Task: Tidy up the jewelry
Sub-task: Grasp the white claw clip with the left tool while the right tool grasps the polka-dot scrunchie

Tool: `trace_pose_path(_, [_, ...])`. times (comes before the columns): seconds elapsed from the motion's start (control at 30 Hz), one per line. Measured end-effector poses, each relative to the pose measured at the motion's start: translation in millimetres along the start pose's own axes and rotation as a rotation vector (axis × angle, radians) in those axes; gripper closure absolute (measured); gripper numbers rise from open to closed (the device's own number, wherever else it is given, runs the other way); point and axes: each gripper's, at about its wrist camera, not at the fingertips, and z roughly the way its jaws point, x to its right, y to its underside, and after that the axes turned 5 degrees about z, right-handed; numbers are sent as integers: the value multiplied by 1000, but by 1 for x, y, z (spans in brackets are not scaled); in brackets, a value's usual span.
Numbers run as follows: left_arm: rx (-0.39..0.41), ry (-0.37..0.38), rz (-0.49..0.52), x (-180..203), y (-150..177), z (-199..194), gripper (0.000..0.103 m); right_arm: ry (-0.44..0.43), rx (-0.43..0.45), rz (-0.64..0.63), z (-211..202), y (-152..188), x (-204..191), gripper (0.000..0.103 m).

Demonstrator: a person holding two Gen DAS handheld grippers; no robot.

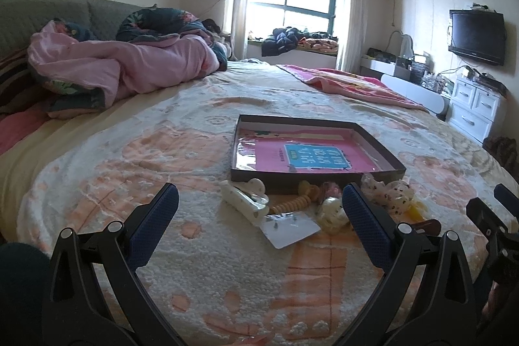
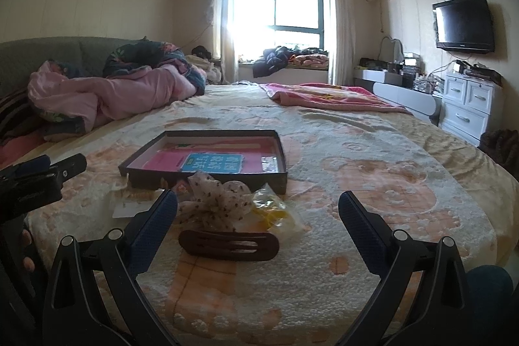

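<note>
A shallow dark box [image 1: 316, 175] [image 2: 147, 172] with a pink book inside lies on the bed. Before it sit a white hair claw [image 1: 245, 200], an orange spiral band [image 1: 290, 204], a white card [image 1: 290, 230], a cream round piece [image 1: 332, 213], a spotted fabric bow [image 1: 394, 192] [image 2: 217, 200], a yellow item in clear wrap [image 2: 275, 211] and a brown oval hair clip [image 2: 228, 245]. My left gripper [image 1: 259, 200] is open above the claw and card. My right gripper [image 2: 258, 206] is open around the bow and clip, touching nothing.
The bed's fluffy peach-patterned blanket [image 1: 194, 265] [image 2: 373, 177] spreads all round. Pink bedding [image 1: 129, 64] is heaped at the far left, a pink blanket [image 2: 324, 96] far right. White drawers [image 2: 470, 106] and a wall television [image 2: 464, 23] stand at the right.
</note>
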Motion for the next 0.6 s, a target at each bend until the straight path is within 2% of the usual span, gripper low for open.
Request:
trace_pose_path(0.37, [-47, -37, -41, -16, 2, 11, 11, -90, -77, -50, 21, -1, -22, 6])
trace_pose_path(0.6, [-134, -30, -70, -28, 6, 34, 11, -129, -147, -72, 45, -6, -24, 6])
